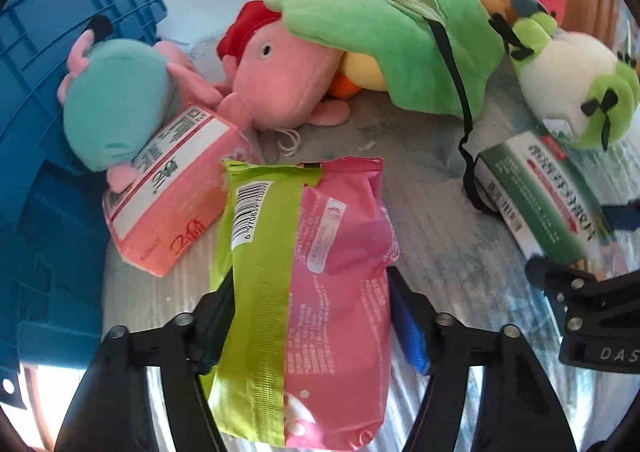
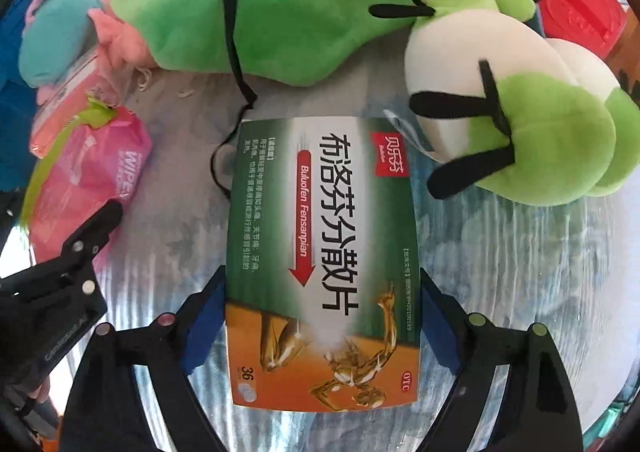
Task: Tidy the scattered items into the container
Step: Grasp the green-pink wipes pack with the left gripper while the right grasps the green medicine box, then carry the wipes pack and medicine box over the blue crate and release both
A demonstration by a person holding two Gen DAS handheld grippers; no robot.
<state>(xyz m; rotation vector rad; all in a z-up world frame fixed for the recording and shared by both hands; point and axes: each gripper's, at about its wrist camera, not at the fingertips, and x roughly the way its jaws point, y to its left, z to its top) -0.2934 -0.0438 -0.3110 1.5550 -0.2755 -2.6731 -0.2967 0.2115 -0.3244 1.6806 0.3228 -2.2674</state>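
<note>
Gripping wipes pack (image 1: 320, 292) in left tool (image 1: 312, 292), seemingly pinched.

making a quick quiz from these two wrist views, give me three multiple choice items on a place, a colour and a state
1. Where is the blue crate in the left wrist view?
A far left
B far right
C bottom centre

2. What colour is the stripe on the pink wipes pack?
A purple
B lime green
C white

3. What stands between the right gripper fingers?
A nothing
B a plush toy
C the medicine box

Answers: 1 A, it fills the left edge. 2 B, the stripe carries the barcode. 3 C, blue pads flank both its long sides.
</note>
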